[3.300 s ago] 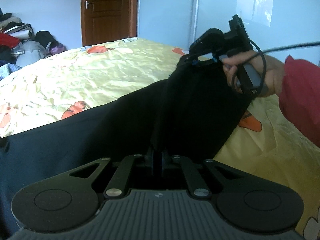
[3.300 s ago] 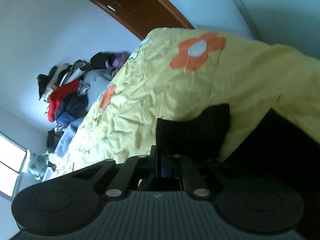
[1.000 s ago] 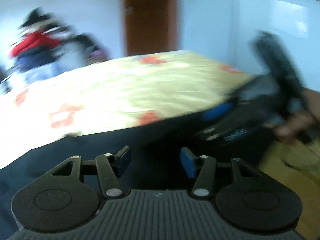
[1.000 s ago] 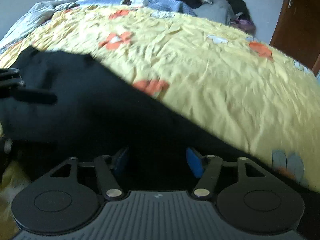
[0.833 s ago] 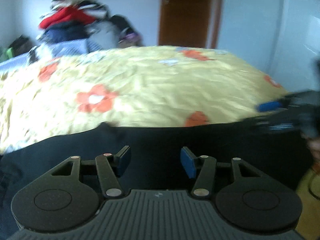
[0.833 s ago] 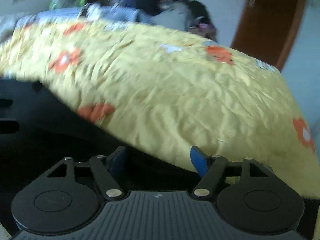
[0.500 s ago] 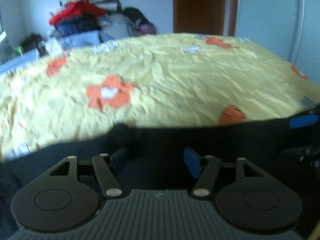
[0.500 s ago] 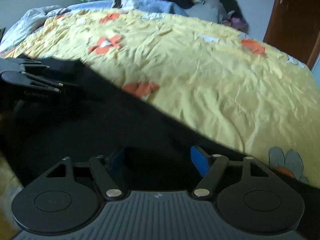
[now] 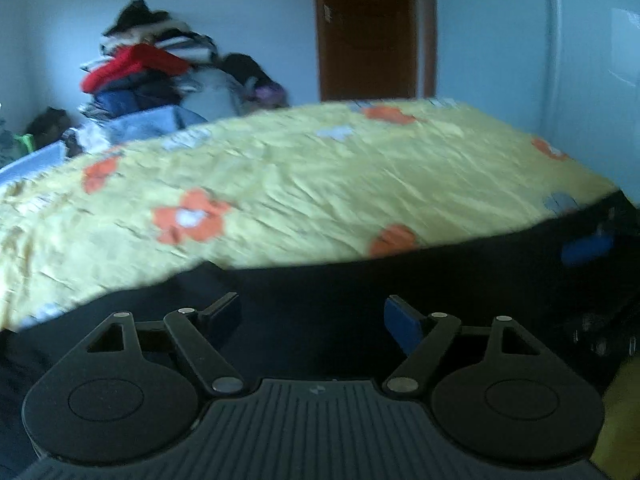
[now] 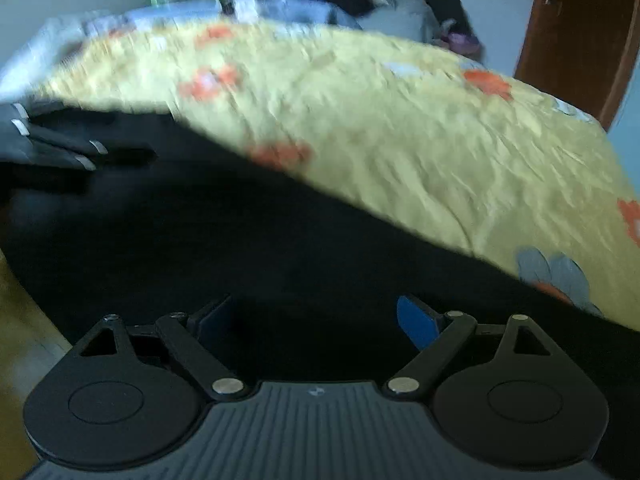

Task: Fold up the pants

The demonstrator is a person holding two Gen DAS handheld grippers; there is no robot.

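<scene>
The black pants (image 9: pixel 328 296) lie flat across the near part of the yellow flowered bed (image 9: pixel 304 184); in the right wrist view they (image 10: pixel 240 240) fill the lower half. My left gripper (image 9: pixel 312 314) is open and empty just above the cloth, blue pads apart. My right gripper (image 10: pixel 312 316) is open and empty over the pants too. The right gripper shows at the far right of the left wrist view (image 9: pixel 588 244). The left gripper shows at the left edge of the right wrist view (image 10: pixel 60 148). Both views are blurred by motion.
A pile of clothes (image 9: pixel 160 76) sits beyond the far side of the bed, against the white wall. A brown wooden door (image 9: pixel 368 28) stands behind the bed. The bed's right edge (image 9: pixel 592 184) drops off near the white wall.
Both grippers let go of the pants, which now lie flat on the bed. In the last second both views swung sideways and the jaws opened a little wider.
</scene>
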